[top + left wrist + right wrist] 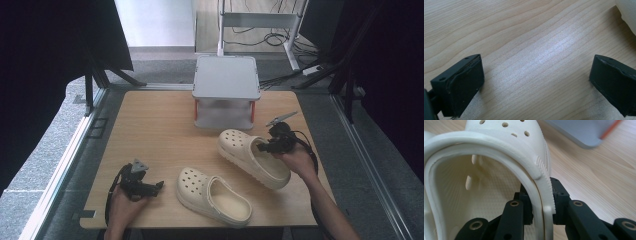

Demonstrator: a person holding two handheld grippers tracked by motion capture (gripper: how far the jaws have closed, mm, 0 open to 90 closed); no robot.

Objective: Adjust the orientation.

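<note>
Two cream clogs are on the wooden table (pixel 155 130). One clog (pixel 212 196) lies flat near the front edge. The other clog (pixel 252 157) is tilted with its side lifted, and my right gripper (pixel 267 146) is shut on its side wall. In the right gripper view the jaws pinch that clog's rim (pixel 544 202), one jaw inside the shoe and one outside. My left gripper (pixel 159 186) rests low at the front left, left of the flat clog, with its jaws wide open over bare wood (pixel 536 75). A cream edge of clog (pixel 627 15) shows at the top right of the left gripper view.
A small grey two-tier rack (pixel 226 92) with red legs stands at the table's back middle, just behind the held clog. The same rack's corner (pixel 584 132) is seen blurred. Dark curtains hang on both sides, and cables lie on the floor beyond the table.
</note>
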